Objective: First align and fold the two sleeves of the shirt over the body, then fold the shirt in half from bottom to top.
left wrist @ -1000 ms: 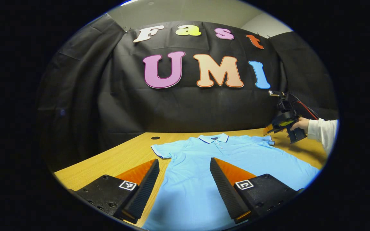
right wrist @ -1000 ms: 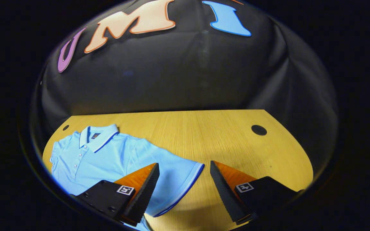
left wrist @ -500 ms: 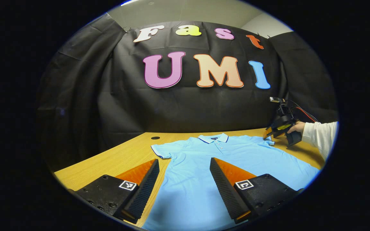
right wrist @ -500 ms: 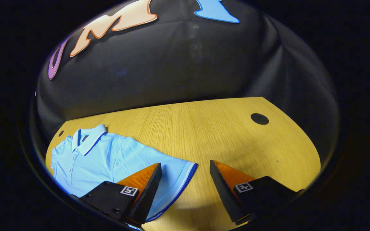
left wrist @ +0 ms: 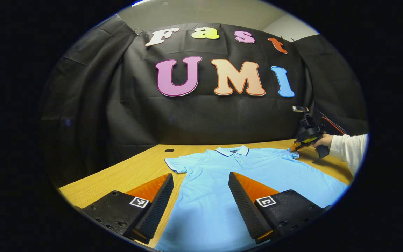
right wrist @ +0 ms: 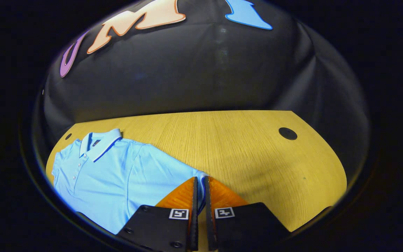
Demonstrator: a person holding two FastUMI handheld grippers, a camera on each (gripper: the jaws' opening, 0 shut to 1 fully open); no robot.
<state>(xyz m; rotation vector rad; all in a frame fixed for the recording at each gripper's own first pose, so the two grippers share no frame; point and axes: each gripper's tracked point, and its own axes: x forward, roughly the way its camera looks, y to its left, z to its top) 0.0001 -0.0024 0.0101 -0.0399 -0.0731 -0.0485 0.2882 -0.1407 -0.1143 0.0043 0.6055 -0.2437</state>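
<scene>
While the shirt (left wrist: pixel 243 175) lay flat on the table (right wrist: pixel 243 147), the right gripper (right wrist: pixel 200 196) clamped its sleeve hem (body lying leftward); the left gripper (left wrist: pixel 201 203) hovered agape over the hem.

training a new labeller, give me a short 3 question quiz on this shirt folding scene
1. True or false: the right hand-held gripper is shut on the cuff of the light blue polo shirt.
2. The left hand-held gripper is: A open, B shut.
3. What surface does the shirt lie on?

Key: 1 true; 2 A; 3 the wooden table.
</scene>
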